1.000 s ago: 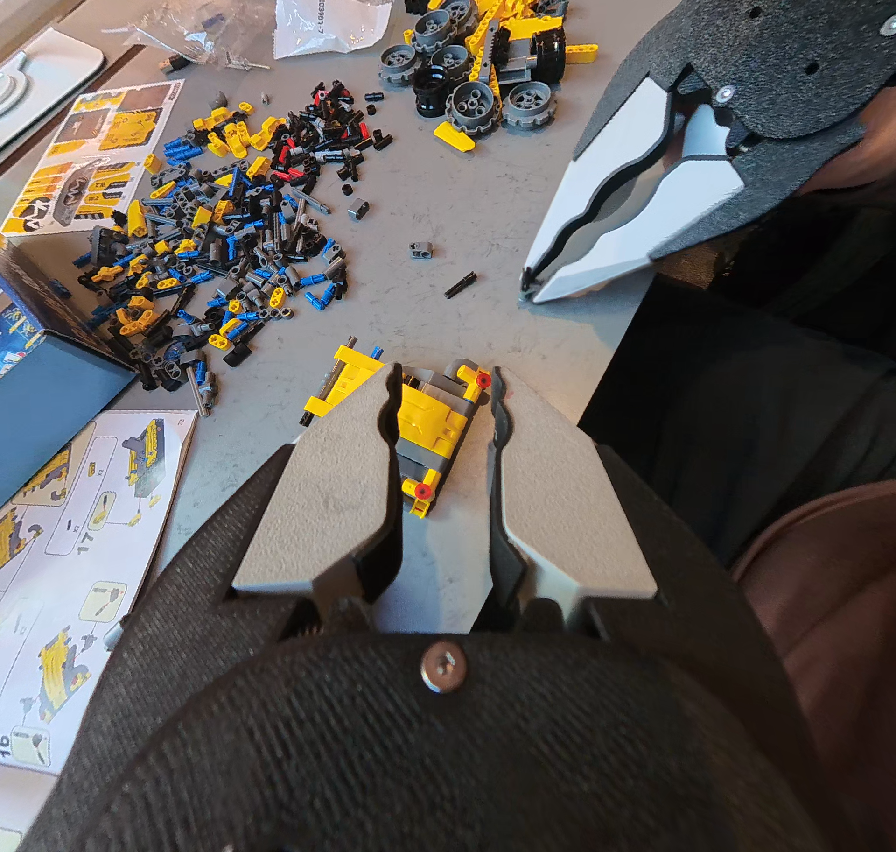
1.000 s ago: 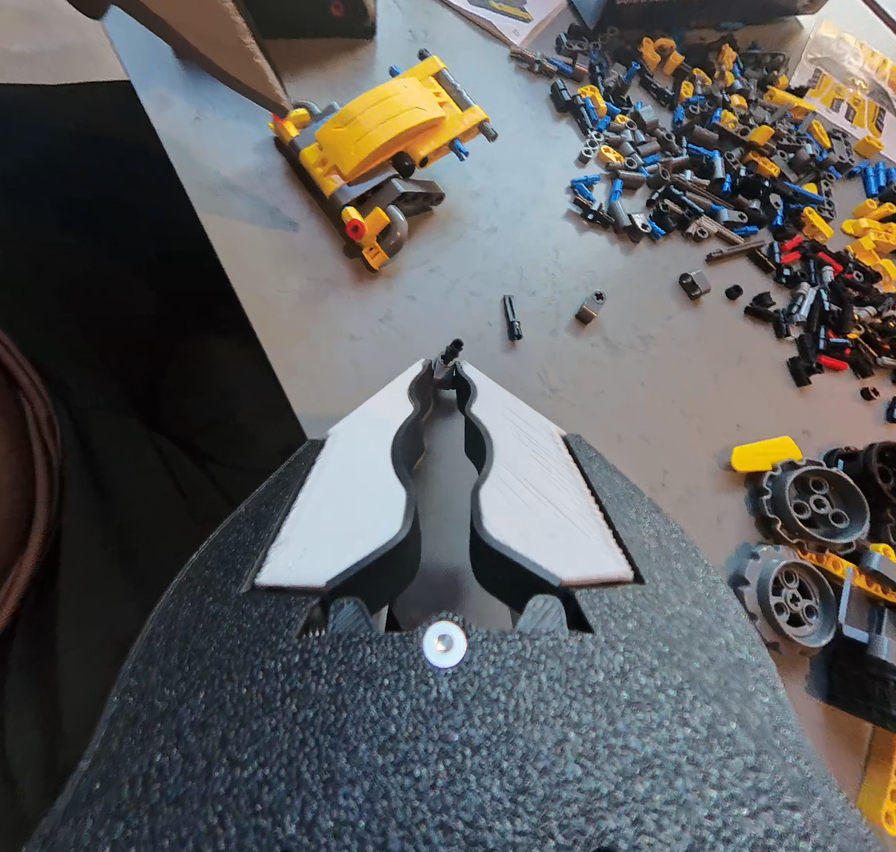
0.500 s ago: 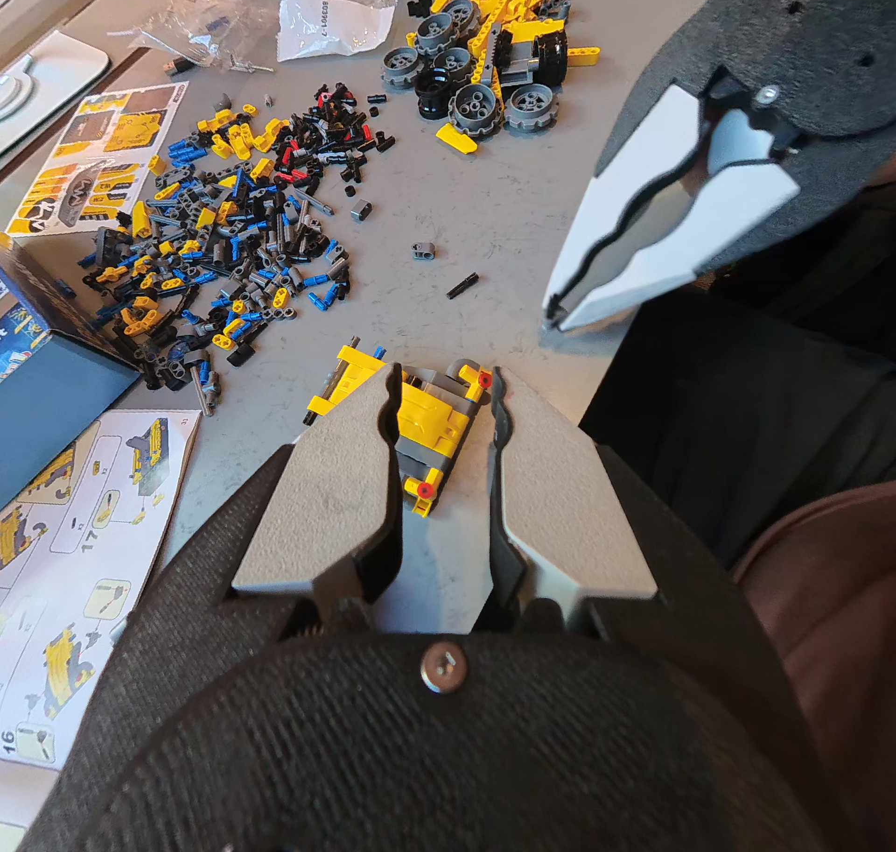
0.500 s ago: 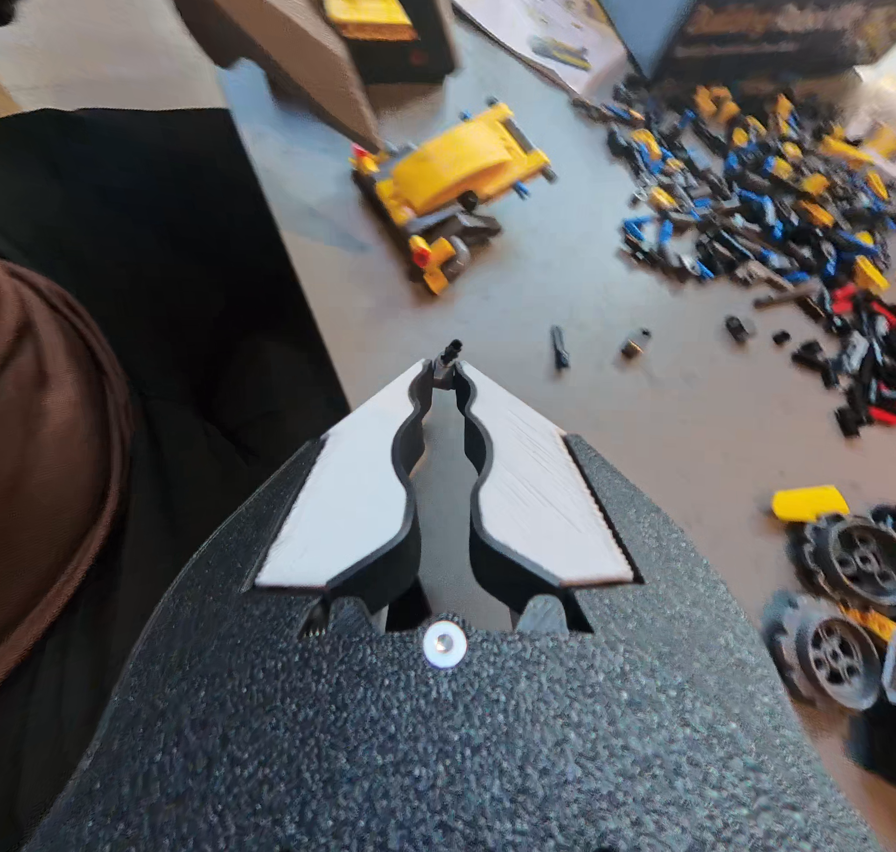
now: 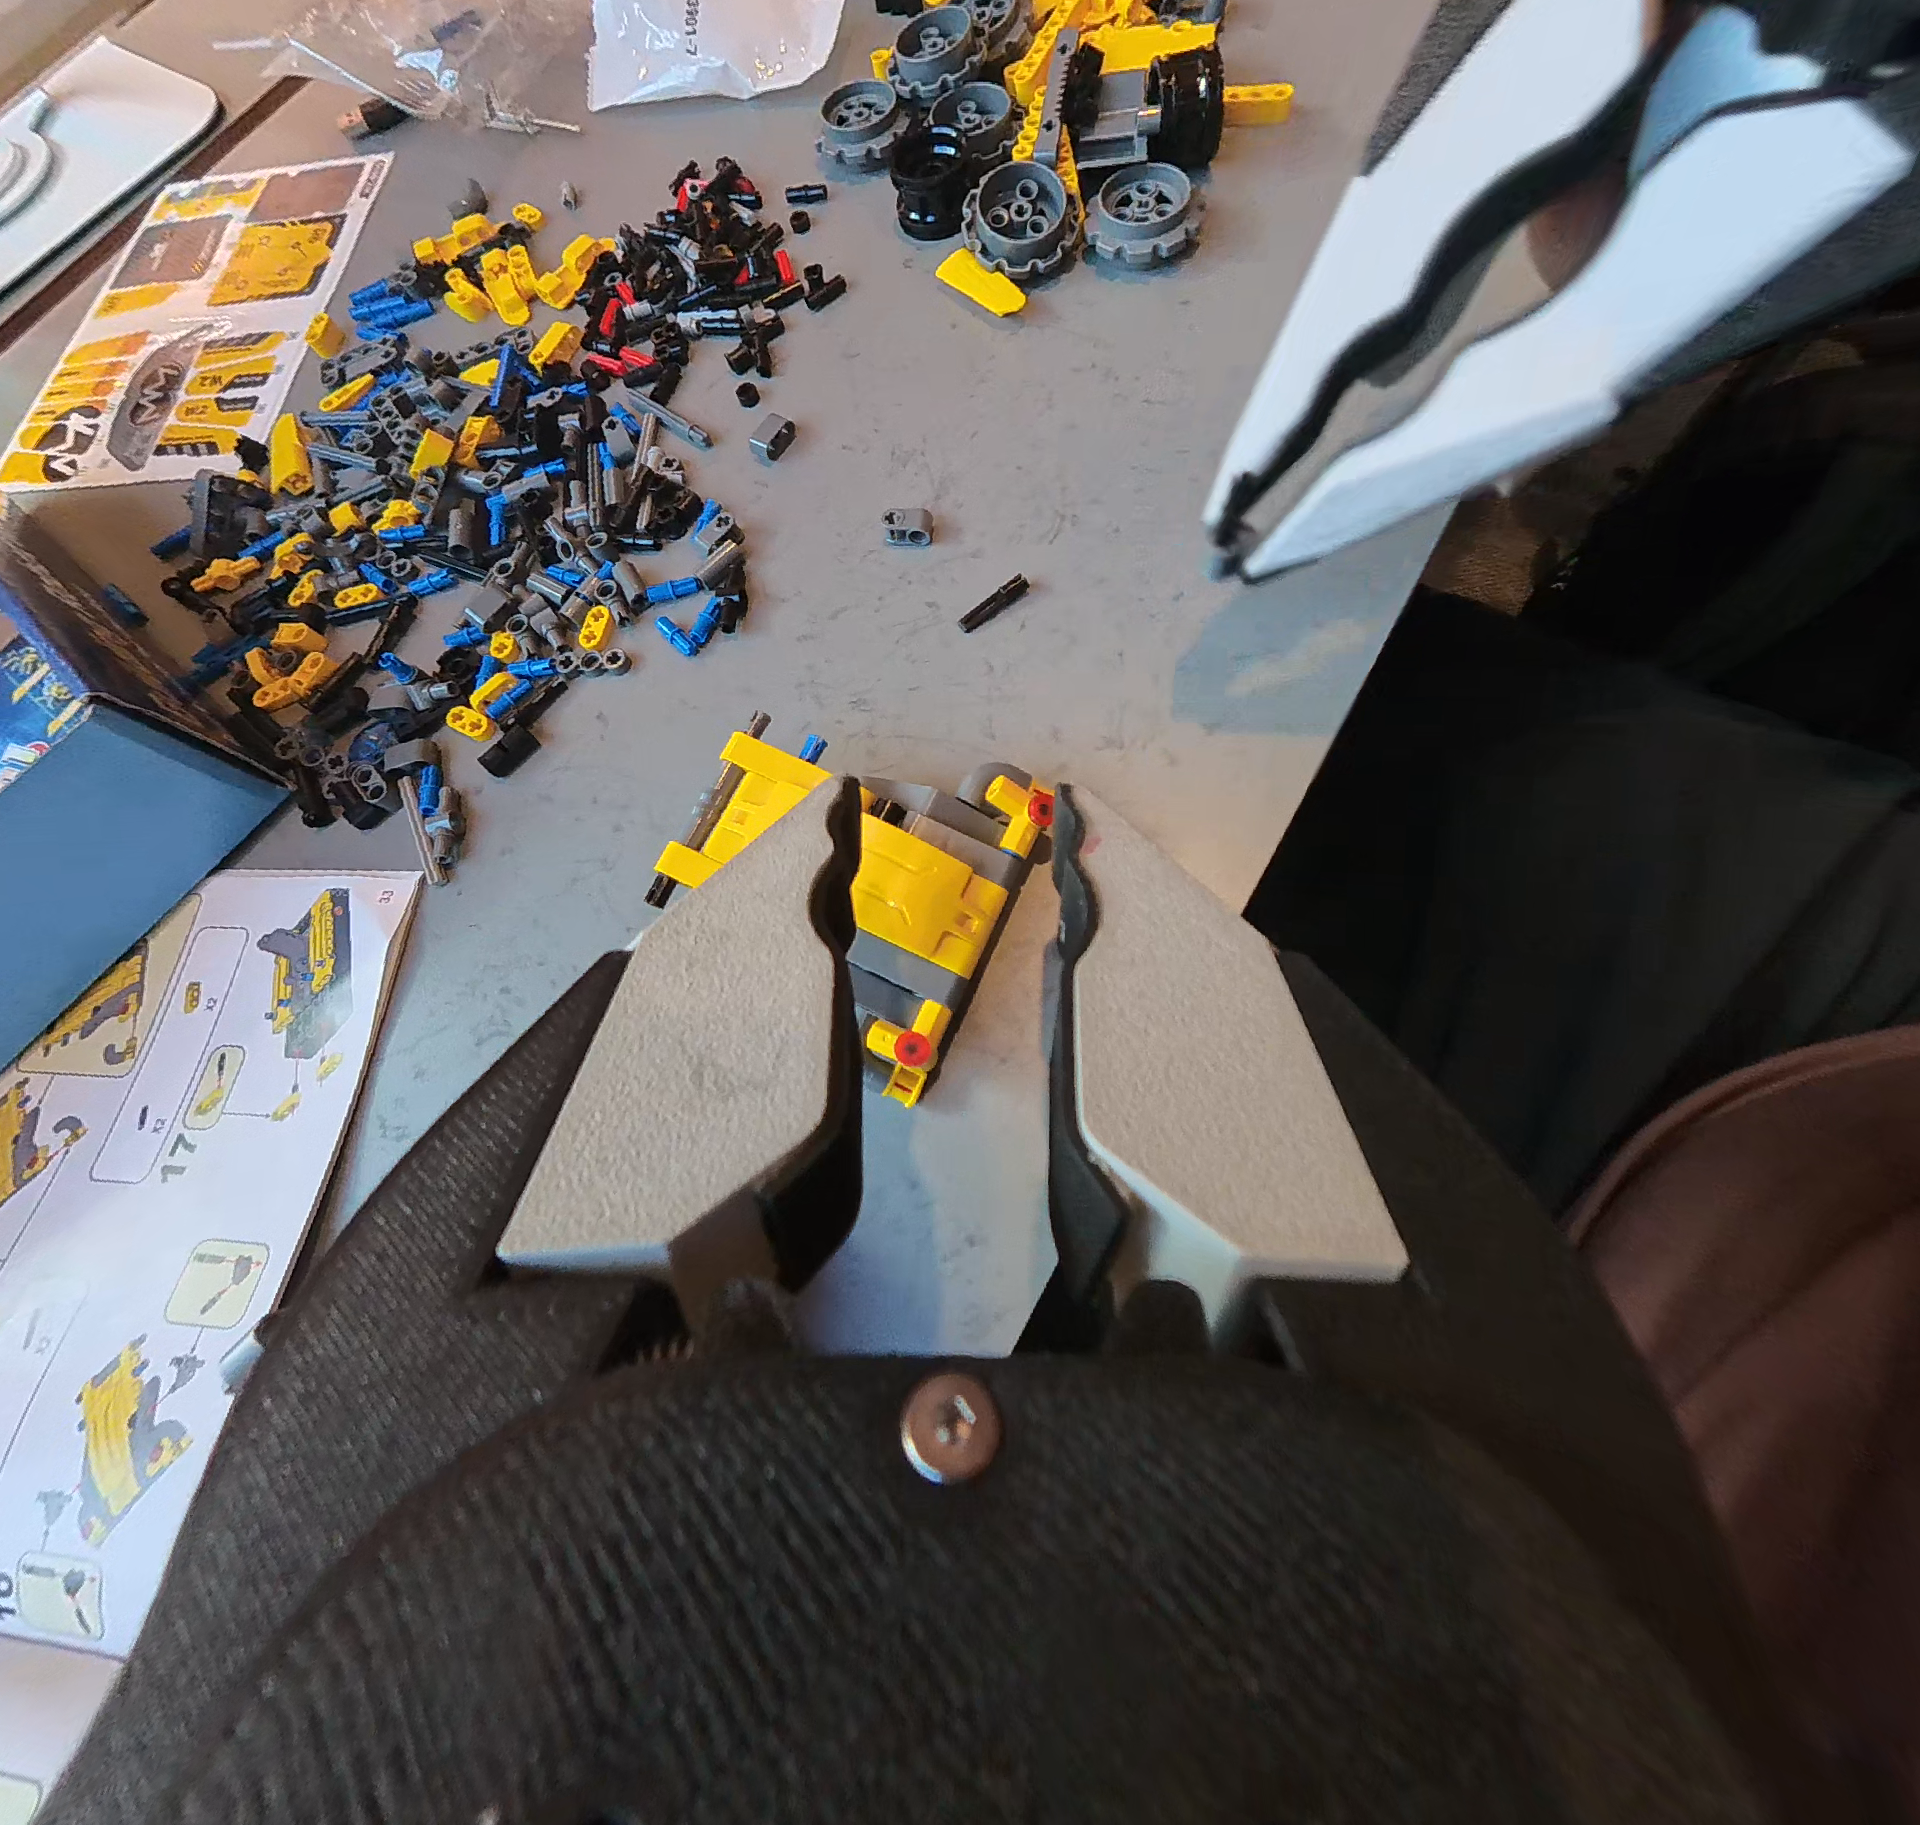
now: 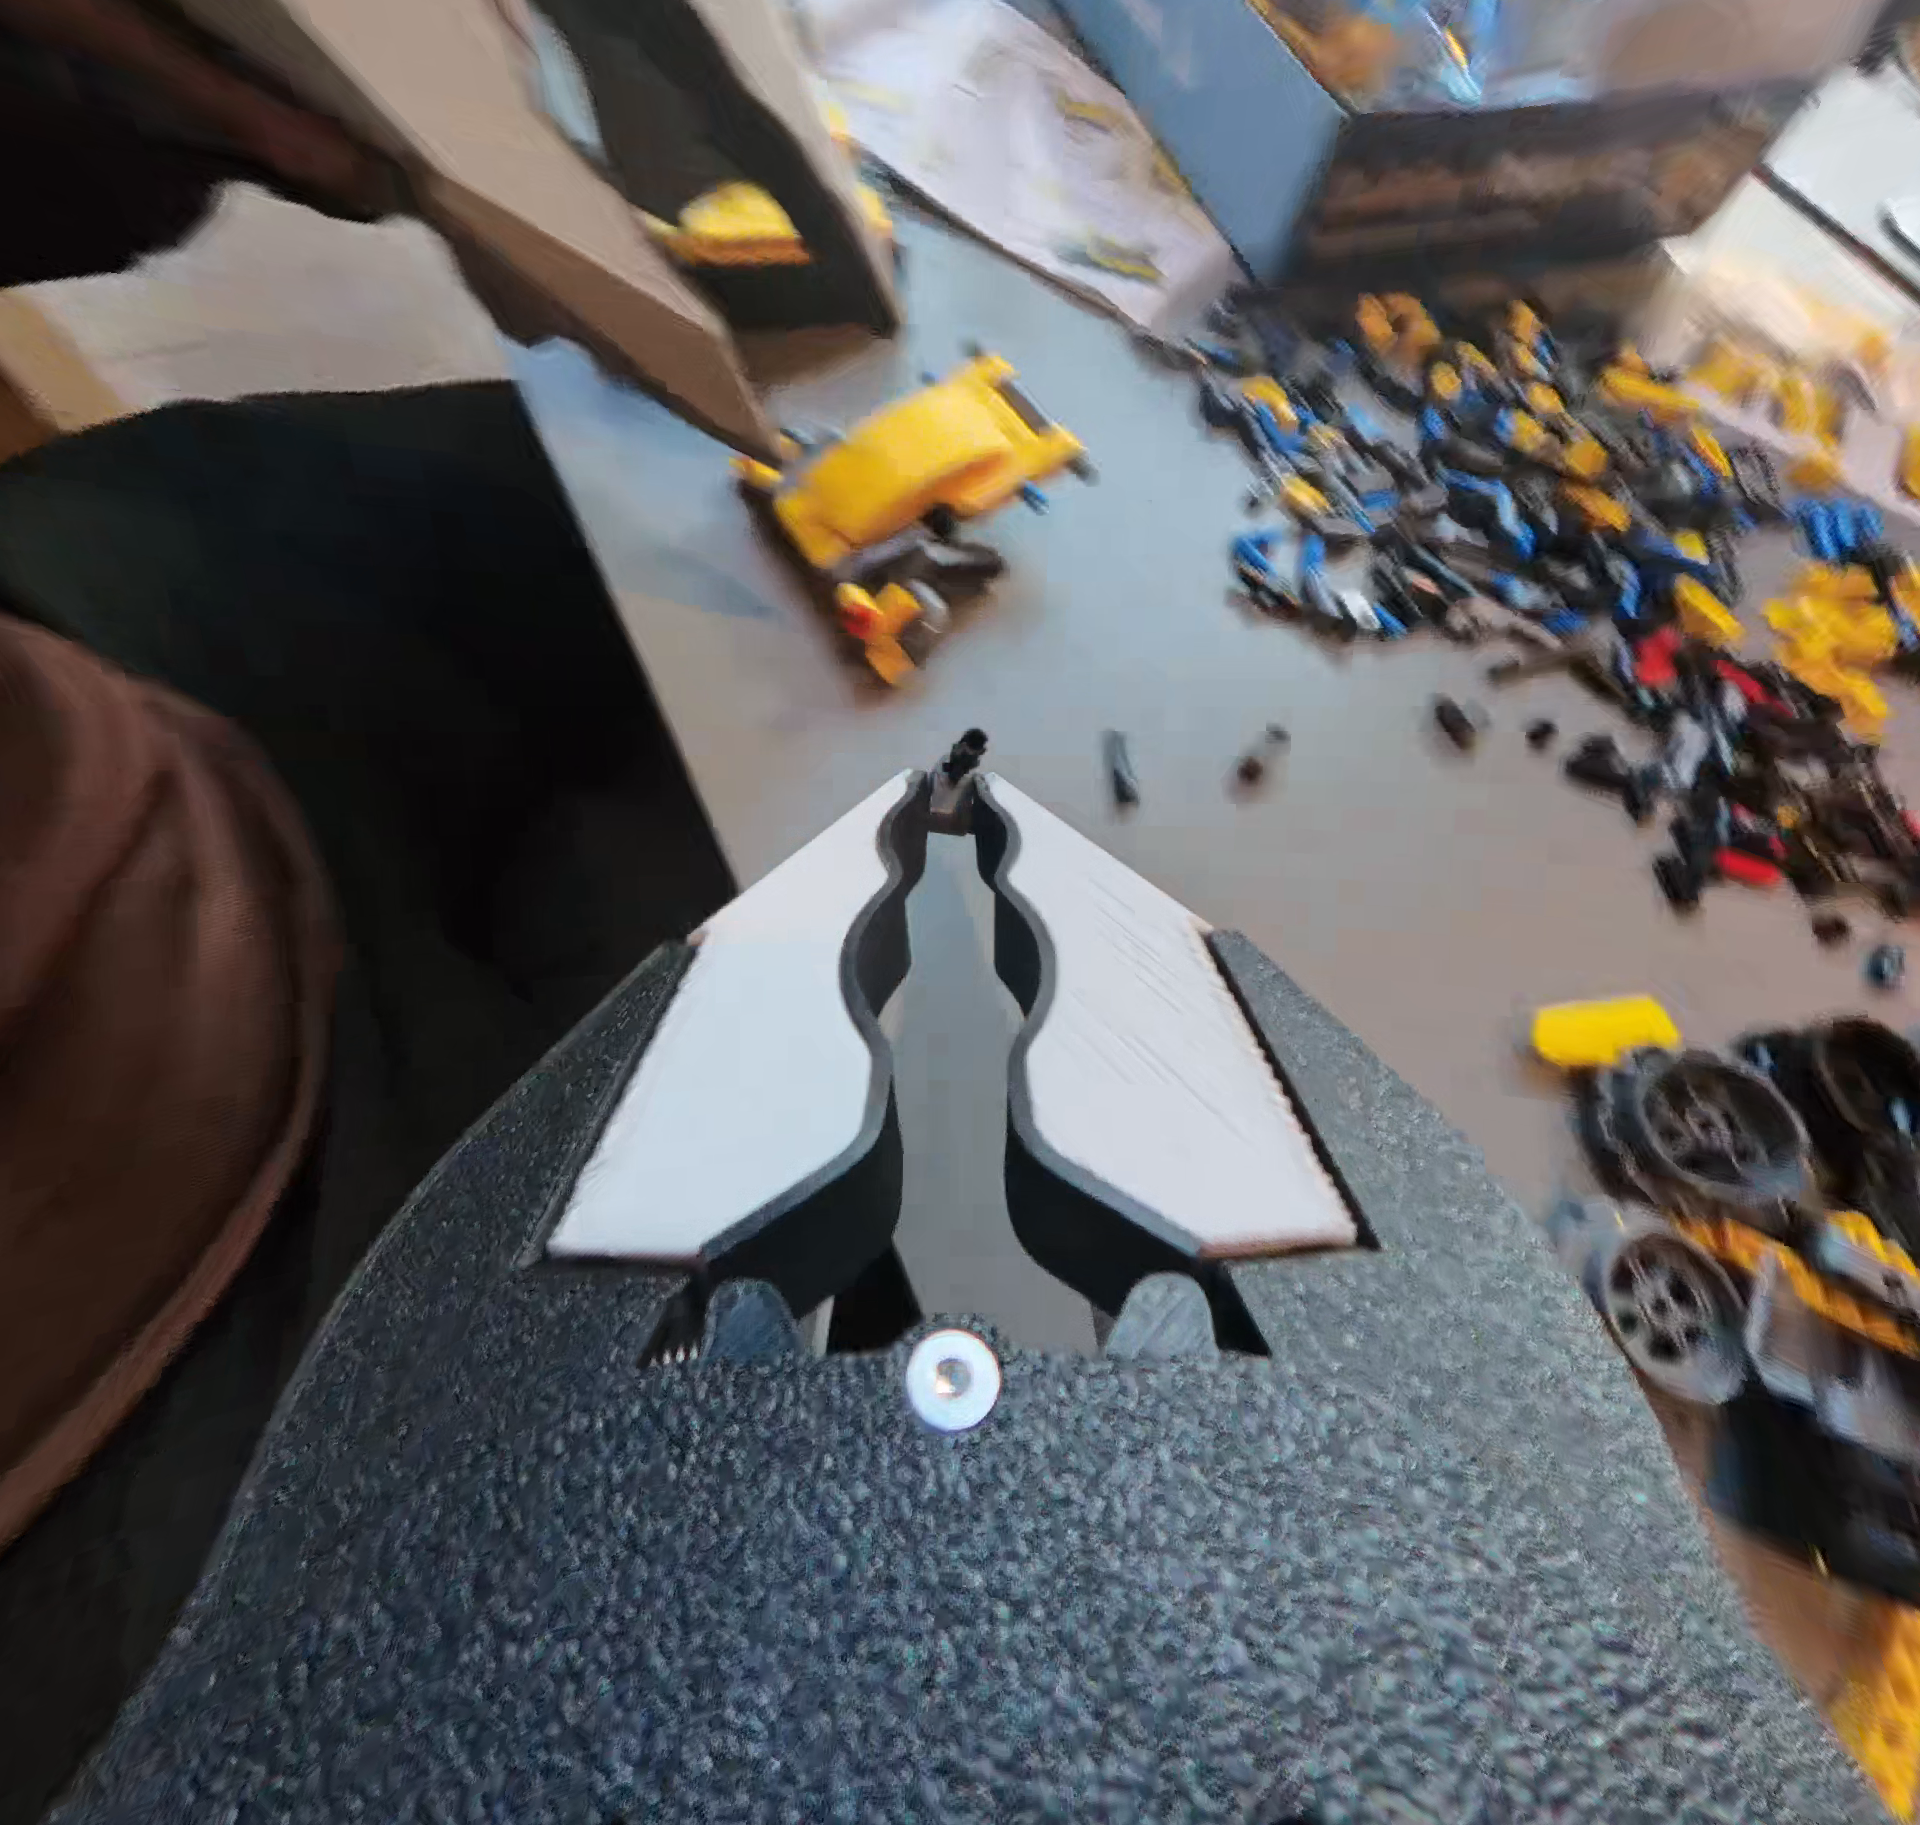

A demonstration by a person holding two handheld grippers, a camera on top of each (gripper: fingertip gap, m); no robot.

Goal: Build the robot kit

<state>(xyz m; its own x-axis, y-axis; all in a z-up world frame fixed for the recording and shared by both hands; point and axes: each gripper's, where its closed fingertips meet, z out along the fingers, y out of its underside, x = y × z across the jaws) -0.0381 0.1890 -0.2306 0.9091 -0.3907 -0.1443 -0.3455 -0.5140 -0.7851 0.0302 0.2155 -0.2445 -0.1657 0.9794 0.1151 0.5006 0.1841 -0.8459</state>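
Plastic brick-built yellow-and-grey vehicle body (image 5: 930,908) with two red studs lies on the grey tabletop (image 5: 1049,445) between the spread left hand-held gripper (image 5: 951,814) fingers, untouched; five grey ribbed wheel hubs (image 5: 1023,206) beyond. Right view: white-fingered right hand-held gripper (image 6: 951,788) pinches one small black pin (image 6: 961,757) above the tabletop's near edge.

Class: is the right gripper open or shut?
Shut: the right gripper has its white fingers meeting at the tips, pinching a small black pin.
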